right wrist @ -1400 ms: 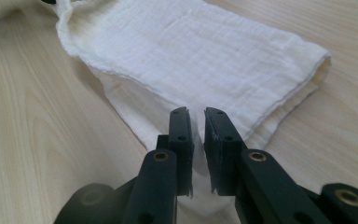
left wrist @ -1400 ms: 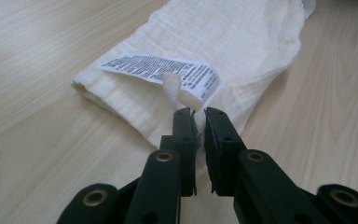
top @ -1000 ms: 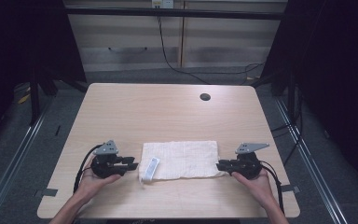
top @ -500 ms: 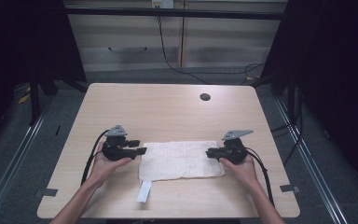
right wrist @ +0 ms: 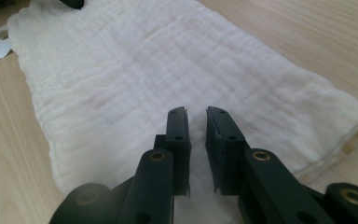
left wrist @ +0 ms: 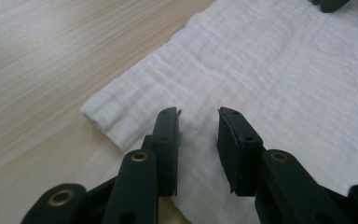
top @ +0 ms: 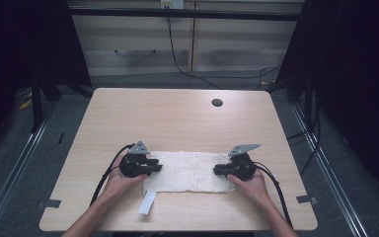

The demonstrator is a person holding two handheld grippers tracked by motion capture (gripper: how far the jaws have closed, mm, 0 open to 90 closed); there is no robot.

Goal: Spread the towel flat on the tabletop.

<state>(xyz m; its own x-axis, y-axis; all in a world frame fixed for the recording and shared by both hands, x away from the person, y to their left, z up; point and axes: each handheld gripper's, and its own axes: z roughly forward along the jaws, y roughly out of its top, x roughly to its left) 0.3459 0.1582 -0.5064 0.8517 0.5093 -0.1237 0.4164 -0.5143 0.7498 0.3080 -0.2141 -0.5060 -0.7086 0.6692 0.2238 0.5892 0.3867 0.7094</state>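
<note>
A white folded cloth point(top: 185, 171) lies flat on the wooden table point(top: 177, 123), near its front edge. My left gripper point(top: 154, 167) rests at the cloth's left end, its jaws open over the cloth point(left wrist: 279, 79) with nothing between them point(left wrist: 198, 114). At the cloth's right end is my right gripper point(top: 218, 170). Its jaws point(right wrist: 196, 112) stand a narrow gap apart just above the cloth point(right wrist: 135, 65), and I see no fold pinched between them. A white tag point(top: 147, 202) trails from the cloth's near left corner onto the table.
A small dark round hole point(top: 217, 102) sits at the table's far right. The far half of the table is bare wood. Cables run from both grippers toward the front edge. Dark floor and metal rails surround the table.
A second ago the tag lay against the cloth's left edge; it now lies on the table in front. Both grippers rose to the cloth's ends, then drew slightly back toward the person.
</note>
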